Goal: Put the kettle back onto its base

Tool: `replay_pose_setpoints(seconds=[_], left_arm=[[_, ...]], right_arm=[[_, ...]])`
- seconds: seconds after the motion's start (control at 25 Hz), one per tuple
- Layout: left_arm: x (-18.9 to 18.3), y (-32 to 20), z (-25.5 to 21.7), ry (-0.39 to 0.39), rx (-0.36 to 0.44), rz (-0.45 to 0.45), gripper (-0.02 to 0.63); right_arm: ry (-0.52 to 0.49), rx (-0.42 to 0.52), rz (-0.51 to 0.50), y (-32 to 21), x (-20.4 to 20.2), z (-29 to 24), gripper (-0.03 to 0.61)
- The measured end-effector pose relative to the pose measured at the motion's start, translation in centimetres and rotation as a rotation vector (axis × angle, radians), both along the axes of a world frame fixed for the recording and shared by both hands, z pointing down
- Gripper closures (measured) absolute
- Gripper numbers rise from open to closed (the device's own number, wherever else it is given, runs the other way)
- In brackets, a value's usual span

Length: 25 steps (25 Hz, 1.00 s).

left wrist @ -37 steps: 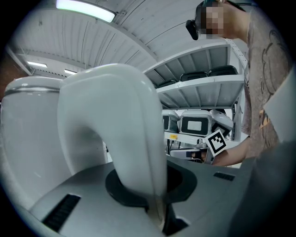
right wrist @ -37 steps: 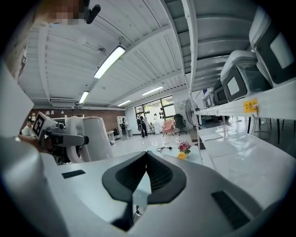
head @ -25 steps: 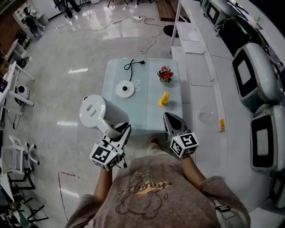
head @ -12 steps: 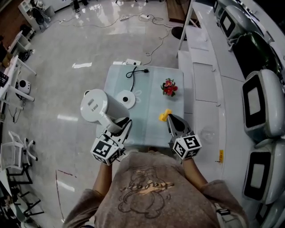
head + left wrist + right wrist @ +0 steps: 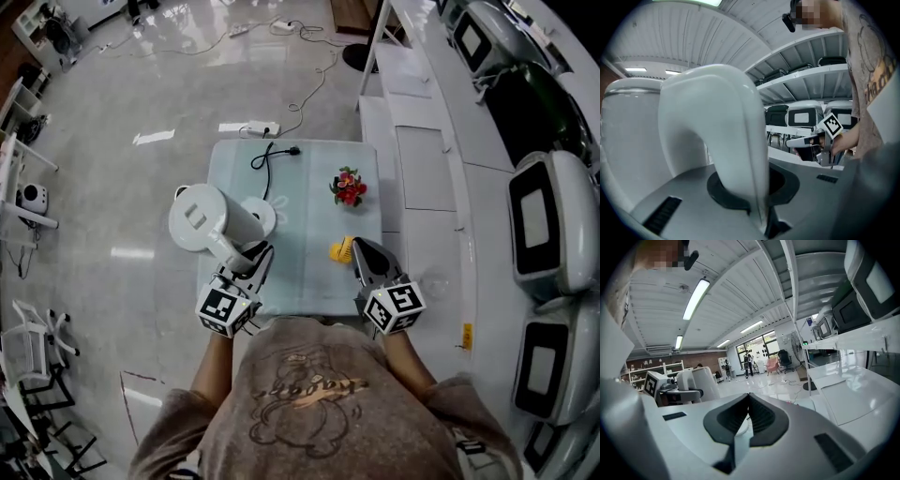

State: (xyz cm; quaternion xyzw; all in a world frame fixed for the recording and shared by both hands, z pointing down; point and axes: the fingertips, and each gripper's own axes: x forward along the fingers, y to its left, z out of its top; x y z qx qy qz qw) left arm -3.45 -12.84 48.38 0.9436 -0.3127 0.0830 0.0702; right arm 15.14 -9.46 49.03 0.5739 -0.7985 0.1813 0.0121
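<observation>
Kettle (image 5: 202, 220), handle pinched in left gripper (image 5: 251, 260) fingers, hangs just left of base (image 5: 265, 213) on the table (image 5: 309, 272). Right gripper (image 5: 361, 251) fingers are pressed together and empty.

Readable text: none in any view.
Left hand-held gripper (image 5: 254, 253), marker cube (image 5: 223, 310): black-and-white square code pattern; no letters or digits.
Right hand-held gripper (image 5: 360, 249), marker cube (image 5: 394, 308): a square code pattern of the same kind; no letters or digits.
Shirt print (image 5: 305, 392): cartoon figure with a line of lettering across it; too small to read in the head view. The left gripper view shows only its edge, distorted and illegible.
</observation>
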Motion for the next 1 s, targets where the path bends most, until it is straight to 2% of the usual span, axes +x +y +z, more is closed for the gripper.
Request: replay_pose_setpoints(seconds=[0.24, 0.56, 1.0], left_arm=[[0.6, -3.2, 4.0, -0.026, -0.014, 0.020, 0.549], [0.8, -7.1, 8.1, -0.022, -0.062, 0.020, 0.549], [1.6, -9.7, 11.2, -0.018, -0.079, 0.039, 0.549]], right_arm=[[0.029, -0.034, 0.030, -1.1, 0.8, 0.8, 0.578], [0.083, -0.078, 0.045, -2.3, 1.5, 1.4, 0.578], [0.125, -0.131, 0.047, -3.3, 1.4, 2.6, 0.578]])
